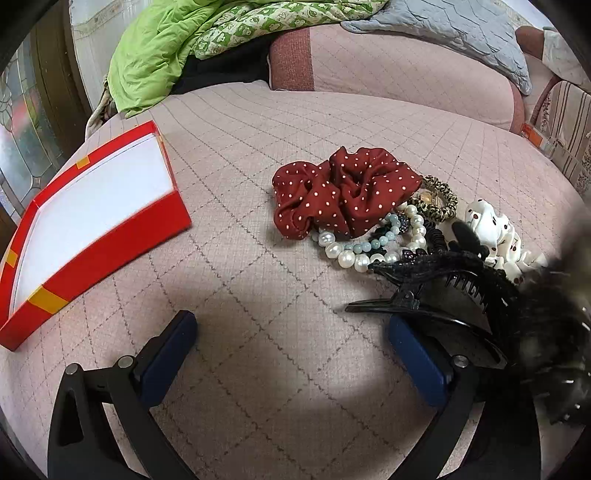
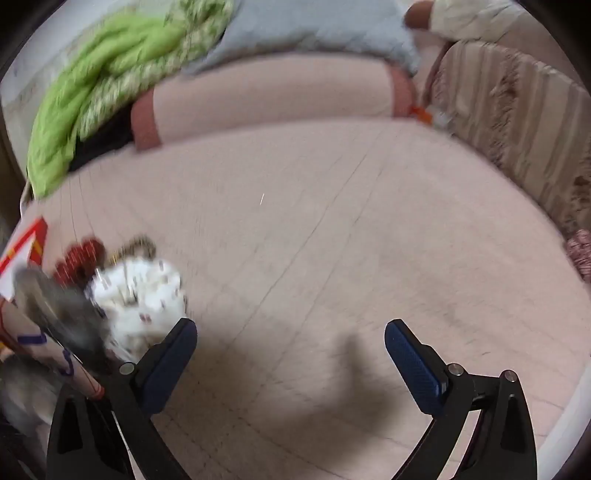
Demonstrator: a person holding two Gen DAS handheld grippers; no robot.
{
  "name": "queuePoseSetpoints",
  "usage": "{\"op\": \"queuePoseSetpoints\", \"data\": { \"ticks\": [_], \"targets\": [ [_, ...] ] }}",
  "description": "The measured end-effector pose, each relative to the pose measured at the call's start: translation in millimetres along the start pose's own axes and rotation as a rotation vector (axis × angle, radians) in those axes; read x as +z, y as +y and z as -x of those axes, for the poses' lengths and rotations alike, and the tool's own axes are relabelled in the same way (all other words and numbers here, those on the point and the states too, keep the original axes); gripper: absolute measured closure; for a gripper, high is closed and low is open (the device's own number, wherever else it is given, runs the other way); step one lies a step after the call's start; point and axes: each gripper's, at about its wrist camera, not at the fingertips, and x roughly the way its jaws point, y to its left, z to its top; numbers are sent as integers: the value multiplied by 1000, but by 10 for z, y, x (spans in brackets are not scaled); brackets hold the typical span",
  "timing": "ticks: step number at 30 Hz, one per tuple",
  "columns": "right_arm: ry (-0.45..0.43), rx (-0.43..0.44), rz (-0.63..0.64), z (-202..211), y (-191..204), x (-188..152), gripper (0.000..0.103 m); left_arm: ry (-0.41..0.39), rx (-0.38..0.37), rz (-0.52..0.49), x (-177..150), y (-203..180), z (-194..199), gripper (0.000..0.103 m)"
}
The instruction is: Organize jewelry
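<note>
An open red box (image 1: 85, 236) with a white inside lies on the pink quilted bed at the left. A pile of accessories lies to the right: a dark red polka-dot scrunchie (image 1: 340, 192), a pearl bracelet (image 1: 351, 254), a leopard hair tie (image 1: 436, 199), a white spotted scrunchie (image 1: 495, 232) and a black claw clip (image 1: 443, 295). My left gripper (image 1: 291, 332) is open and empty over the bed, its right finger beside the clip. My right gripper (image 2: 290, 339) is open and empty; its view is blurred, with the white scrunchie (image 2: 140, 299) by its left finger.
A green blanket (image 1: 162, 48) and a grey quilted pillow (image 1: 443, 26) lie at the back on a pink bolster (image 1: 388, 81). A striped cushion (image 2: 517, 122) stands at the right. A dark furry item (image 1: 554, 332) is at the right edge of the left view.
</note>
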Motion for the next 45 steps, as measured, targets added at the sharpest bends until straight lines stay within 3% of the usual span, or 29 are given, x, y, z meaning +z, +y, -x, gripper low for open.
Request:
{"op": "queuePoseSetpoints", "data": {
  "ticks": [7, 11, 14, 16, 21, 25, 34, 45],
  "targets": [
    [-192, 107, 89, 833, -81, -143, 0, -7, 10, 2, -33, -52, -50, 0],
    [-186, 172, 105, 1004, -91, -286, 0, -6, 21, 2, -21, -92, -24, 0],
    [-197, 262, 67, 1129, -105, -337, 0, 28, -20, -22, 5, -45, 18, 0],
    [-207, 288, 72, 1183, -68, -379, 0, -53, 17, -13, -47, 3, 256, 0],
    [-234, 302, 121, 1311, 57, -487, 0, -255, 43, 18, -293, 211, 1123, 0],
    [-251, 313, 123, 1418, 31, -551, 0, -338, 61, 41, -552, 446, 1611, 0],
    [-268, 338, 82, 1639, -37, -690, 0, -419, 77, 80, -839, 738, 2015, 0],
    [-261, 321, 88, 1643, -36, -704, 0, -405, 90, 77, -869, 684, 1968, 0]
  ]
}}
